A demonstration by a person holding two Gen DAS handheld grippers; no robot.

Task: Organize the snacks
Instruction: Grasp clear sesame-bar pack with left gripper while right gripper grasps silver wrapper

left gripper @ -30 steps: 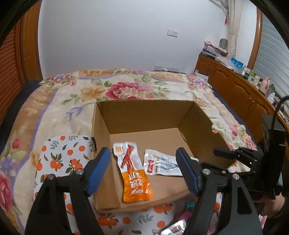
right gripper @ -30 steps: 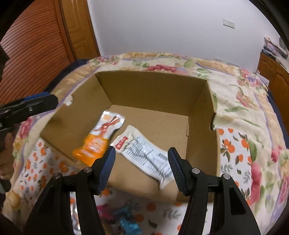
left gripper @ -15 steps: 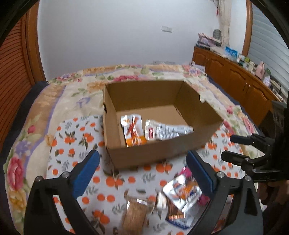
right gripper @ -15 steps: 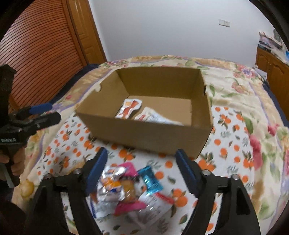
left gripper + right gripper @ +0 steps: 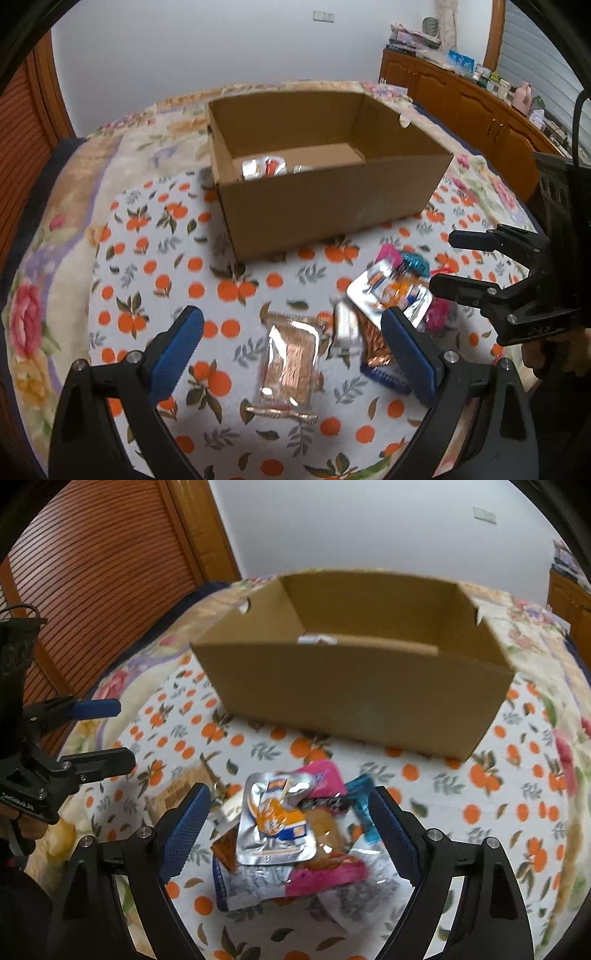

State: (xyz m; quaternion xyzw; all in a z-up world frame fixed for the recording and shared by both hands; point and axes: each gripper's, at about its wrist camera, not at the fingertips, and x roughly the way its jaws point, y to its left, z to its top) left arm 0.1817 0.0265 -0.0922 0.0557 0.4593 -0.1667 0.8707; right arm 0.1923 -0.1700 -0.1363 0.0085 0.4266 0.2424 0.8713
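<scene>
An open cardboard box stands on the orange-print cloth; it also shows in the right wrist view. Two snack packets lie inside it. A clear packet of brown snacks lies between the fingers of my open left gripper. A pile of packets lies on the cloth, topped by a silver and orange pouch, with a pink packet beneath. My open right gripper hovers over that pile, empty. It also shows at the right of the left wrist view.
The cloth covers a flowered bedspread. A wooden cabinet with clutter runs along the right wall. A slatted wooden door stands at the left.
Both grippers have pulled back from over the box and dropped toward the loose packets in front of it. The box contents have not moved.
</scene>
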